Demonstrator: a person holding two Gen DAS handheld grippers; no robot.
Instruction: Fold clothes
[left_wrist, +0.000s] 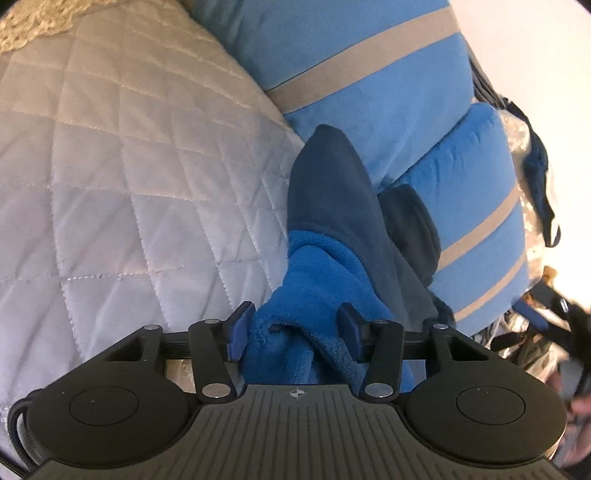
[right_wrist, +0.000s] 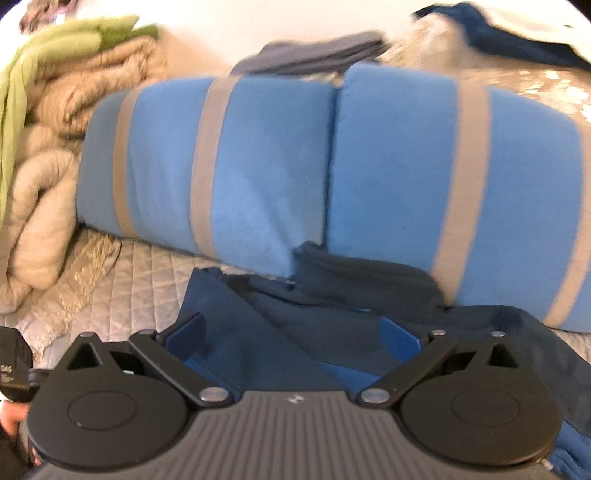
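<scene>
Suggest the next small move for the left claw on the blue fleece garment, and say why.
Probably close the left claw fully on the blue fleece garment before lifting. A bunched fold sits between its fingers, but whether the pads pinch it yet is unclear. The right claw stands wide open over the same garment, so nothing else secures the cloth on the quilted bedspread.

Plush fleece garment (left_wrist: 310, 273), bright blue w/ navy panel, bunched & crumpled on quilted bed, near end lifted, far tip vs light-blue striped pillow; navy folds spread right.
</scene>
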